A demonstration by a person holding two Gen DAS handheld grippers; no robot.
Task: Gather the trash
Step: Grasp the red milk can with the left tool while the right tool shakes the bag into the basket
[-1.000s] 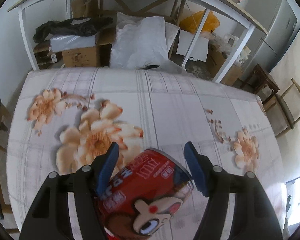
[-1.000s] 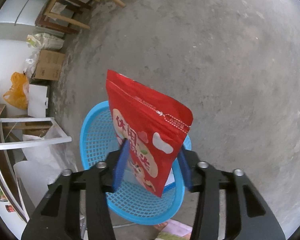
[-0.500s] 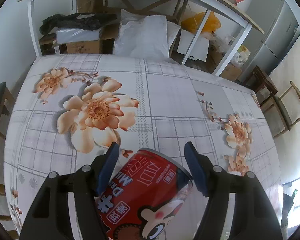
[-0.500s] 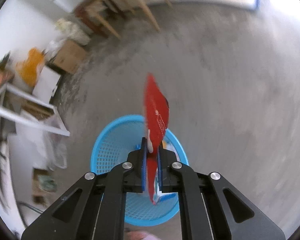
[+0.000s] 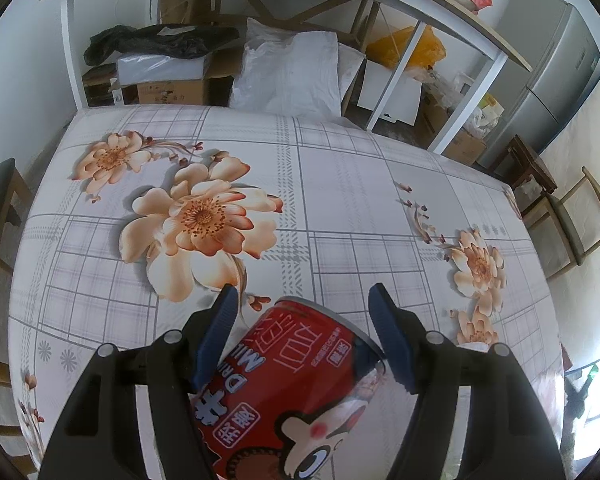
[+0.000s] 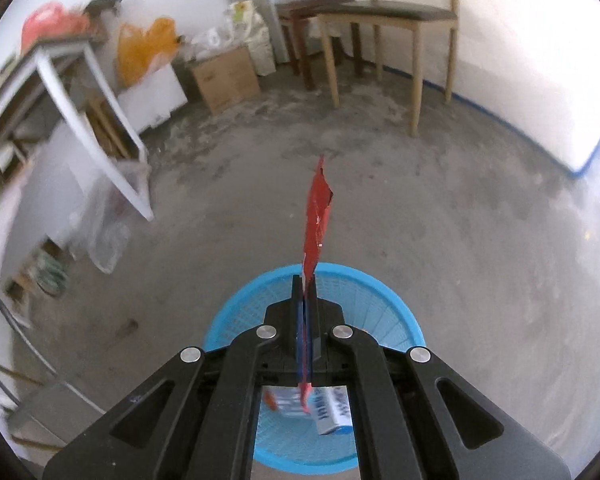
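Left gripper (image 5: 303,322) clenched on red can (image 5: 300,392), held tilted above floral table (image 5: 340,192). Right gripper (image 6: 305,280) clamped flat on red snack pouch (image 6: 317,220), edge-on, above blue basket (image 6: 384,300) on concrete floor (image 6: 460,240). Carton visible inside basket.

Left gripper (image 5: 302,330): its blue pads grip a red can between them.
Red can (image 5: 296,392): tilted, printed with white lettering and a cartoon face, held above the table's near edge.
Table (image 5: 340,184): covered by a checked cloth with peach flowers, largest bloom left of centre.
Beyond far edge: white shelf frame (image 5: 396,76), cardboard boxes (image 5: 172,90), white sack (image 5: 288,72).
Right corner: wooden chair (image 5: 572,224).
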